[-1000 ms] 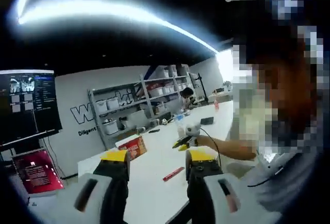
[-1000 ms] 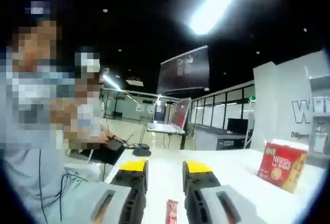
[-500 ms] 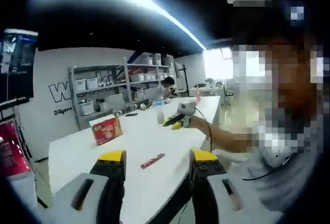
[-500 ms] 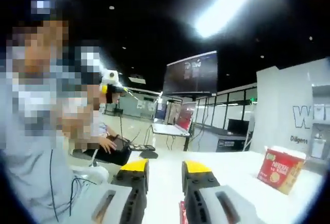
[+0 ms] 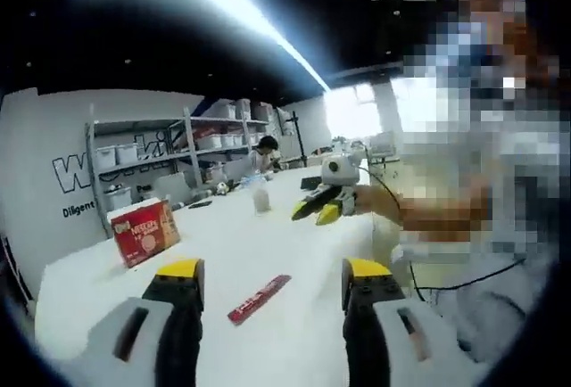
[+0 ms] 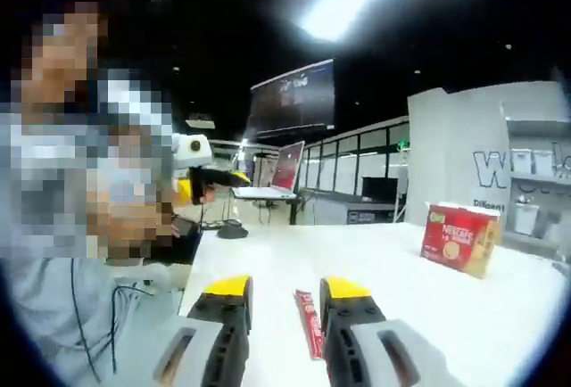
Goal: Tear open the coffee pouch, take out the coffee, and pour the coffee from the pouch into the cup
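Still untouched, the red coffee pouch [image 5: 259,299] lies flat on the white bench [image 5: 223,253] at lower centre between both spread, empty tools, left tool [image 5: 272,284] and right tool [image 6: 281,291], so a shallow pinch could skid it away.

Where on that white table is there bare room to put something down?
The widest bare patch of the white table lies between the red coffee box, the red sachet and the clear cup. In the right gripper view, the tabletop right of the sachet, in front of the box, is also bare. Nothing looks crowded.
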{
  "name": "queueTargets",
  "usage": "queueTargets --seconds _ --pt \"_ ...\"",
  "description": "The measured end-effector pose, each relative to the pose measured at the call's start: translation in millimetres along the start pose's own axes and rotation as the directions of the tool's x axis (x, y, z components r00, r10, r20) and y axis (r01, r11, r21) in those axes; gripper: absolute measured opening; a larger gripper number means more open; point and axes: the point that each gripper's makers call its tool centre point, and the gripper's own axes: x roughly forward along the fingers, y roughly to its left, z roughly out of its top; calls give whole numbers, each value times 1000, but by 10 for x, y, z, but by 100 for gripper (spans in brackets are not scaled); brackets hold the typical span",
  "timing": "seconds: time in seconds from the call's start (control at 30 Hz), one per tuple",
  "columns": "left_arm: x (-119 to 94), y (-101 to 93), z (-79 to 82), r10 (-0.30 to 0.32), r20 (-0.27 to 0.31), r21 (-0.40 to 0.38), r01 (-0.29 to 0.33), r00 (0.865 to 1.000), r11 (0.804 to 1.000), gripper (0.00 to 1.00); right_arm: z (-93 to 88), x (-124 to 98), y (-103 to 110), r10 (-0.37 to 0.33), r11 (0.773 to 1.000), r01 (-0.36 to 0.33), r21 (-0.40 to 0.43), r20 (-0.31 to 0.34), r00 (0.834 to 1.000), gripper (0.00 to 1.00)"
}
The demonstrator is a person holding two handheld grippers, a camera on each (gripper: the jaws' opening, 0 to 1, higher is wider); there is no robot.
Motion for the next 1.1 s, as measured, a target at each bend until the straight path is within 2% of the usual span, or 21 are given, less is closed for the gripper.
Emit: queueTargets --seconds 0.03,0.07,0.13,0.17,0.2,0.27,0.37,0.47,0.53,0.63,0.67,0.73,0.77,0.8,0.97,1.1 --pt "65 -9 -50 -20 11 -10 20 1000 1000 64 -54 -6 6 -4 1000 4 6 4 1000 31" --pt "119 -38 -53 -43 46 -19 44 998 999 62 -105 -13 5 -11 1000 11 15 7 1000 31" --pt "191 -34 -100 -45 73 -82 51 996 995 59 -194 -32 -23 -36 998 35 44 17 999 31" --pt "226 -16 -127 -39 89 -77 46 995 996 57 -233 -46 -42 -48 997 46 57 28 998 31" --pt "267 23 -178 -23 87 -80 30 996 996 54 -250 -52 -47 -51 997 49 64 32 998 31" --pt "340 147 -364 28 41 -82 -25 999 996 54 -281 -70 -77 -69 994 64 86 46 997 31" --pt "430 265 -607 54 12 -104 -53 998 993 55 -301 -83 -98 -108 990 101 100 69 992 31" --pt "475 336 -809 73 15 -158 -70 997 985 55 -358 -73 -117 -136 986 129 104 59 989 31" --pt "490 358 -901 78 19 -164 -74 997 984 55 -417 -65 -165 -152 984 148 103 42 987 32" --pt "503 322 -907 91 54 -182 -79 994 980 55 -431 -64 -230 -163 980 155 126 54 985 32" --pt "506 308 -906 85 44 -182 -75 995 980 55 -434 -63 -244 -165 979 157 127 57 985 32" --pt "489 320 -839 94 72 -153 -82 993 985 55 -420 -62 -267 -173 979 165 117 64 983 32" --pt "487 339 -837 95 77 -167 -81 992 983 55 -383 -59 -288 -176 981 168 101 85 981 32" --pt "488 329 -865 91 70 -209 -74 993 975 55 -367 -65 -296 -175 981 164 103 101 979 32" --pt "504 299 -869 87 68 -202 -72 994 977 55 -351 -101 -315 -191 977 177 120 117 975 31" --pt "507 286 -868 86 69 -202 -71 994 977 55 -388 -81 -285 -196 976 185 113 95 976 31"
